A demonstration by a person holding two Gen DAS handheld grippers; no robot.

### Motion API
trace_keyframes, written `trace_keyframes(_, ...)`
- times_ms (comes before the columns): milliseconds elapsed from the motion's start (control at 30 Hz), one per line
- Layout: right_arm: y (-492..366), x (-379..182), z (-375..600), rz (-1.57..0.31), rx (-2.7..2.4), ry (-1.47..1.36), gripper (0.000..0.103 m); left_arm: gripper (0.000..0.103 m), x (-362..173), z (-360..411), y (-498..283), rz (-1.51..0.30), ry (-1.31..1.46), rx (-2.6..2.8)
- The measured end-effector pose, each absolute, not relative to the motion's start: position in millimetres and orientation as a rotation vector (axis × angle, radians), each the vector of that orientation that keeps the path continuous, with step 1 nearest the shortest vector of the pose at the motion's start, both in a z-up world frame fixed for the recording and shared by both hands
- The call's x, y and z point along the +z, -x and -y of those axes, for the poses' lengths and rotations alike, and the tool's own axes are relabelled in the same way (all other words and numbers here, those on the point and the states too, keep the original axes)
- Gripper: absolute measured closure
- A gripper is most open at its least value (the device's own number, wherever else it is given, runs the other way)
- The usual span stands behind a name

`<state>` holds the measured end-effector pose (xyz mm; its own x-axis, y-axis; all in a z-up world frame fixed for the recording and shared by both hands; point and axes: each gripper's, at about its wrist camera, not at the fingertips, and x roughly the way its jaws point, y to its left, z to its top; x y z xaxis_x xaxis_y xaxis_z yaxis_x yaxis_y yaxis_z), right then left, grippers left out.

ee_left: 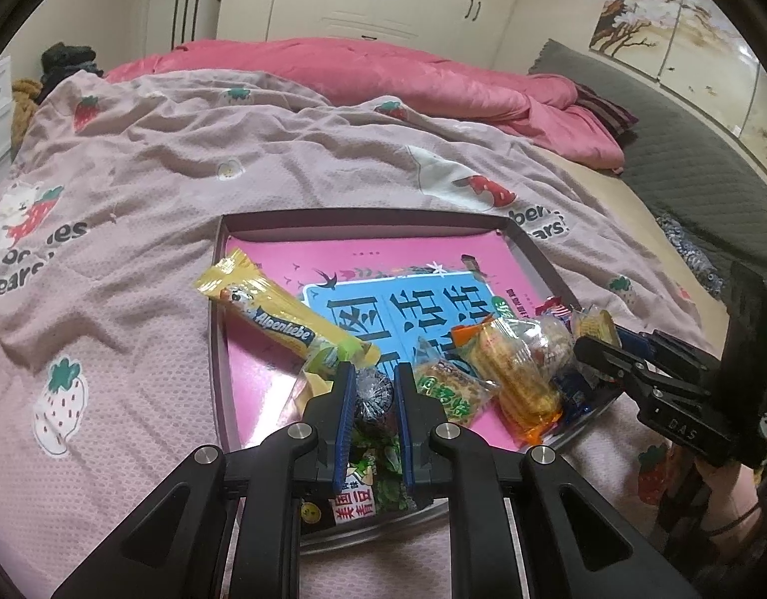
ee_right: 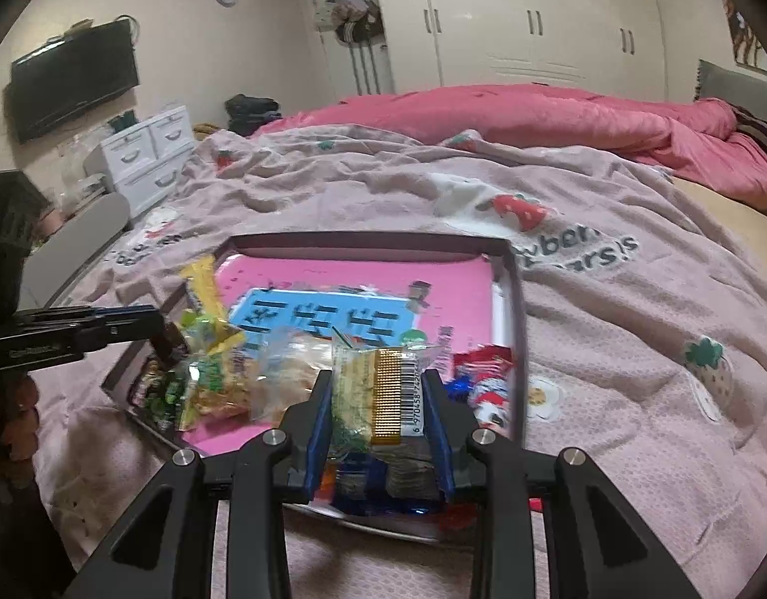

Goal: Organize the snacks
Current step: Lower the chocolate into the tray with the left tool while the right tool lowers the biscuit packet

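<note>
Tray (ee_left: 218,299), shallow grey box lined pink, on strawberry-print bedspread (ee_left: 134,174) | left gripper (ee_left: 373,374) clamped on dark round foil-wrapped sweet (ee_left: 372,392) | right gripper (ee_right: 378,379) clamped on clear-wrapped yellow wafer pack (ee_right: 378,394) | loose snack packets crowding both.

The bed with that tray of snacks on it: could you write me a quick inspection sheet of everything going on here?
Surface: pink strawberry-print blanket on a bed; dark-rimmed tray lies on it.
Job's things: yellow Alpenliebe stick leaning over the tray's left rim; corn-snack packet, green packets and small sweets piled at the tray's near end.
Clutter: pink book lining the tray.
Grippers: left gripper shut on a dark round wrapped snack; right gripper shut on a barcoded clear packet.
Cables: nothing seen.
Surroundings: pink quilt, white wardrobe, wall television, white drawers.
</note>
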<state>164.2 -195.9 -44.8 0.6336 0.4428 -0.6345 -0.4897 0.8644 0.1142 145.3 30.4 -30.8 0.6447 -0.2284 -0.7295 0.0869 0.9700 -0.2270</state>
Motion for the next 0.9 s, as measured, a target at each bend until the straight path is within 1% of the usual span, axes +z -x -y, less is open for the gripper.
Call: trace_keyframes(900,-148,-57,154,-0.696,0.644,0.213,0.068,0.087,-37,-30,-147,-0.858,0.167,-0.171)
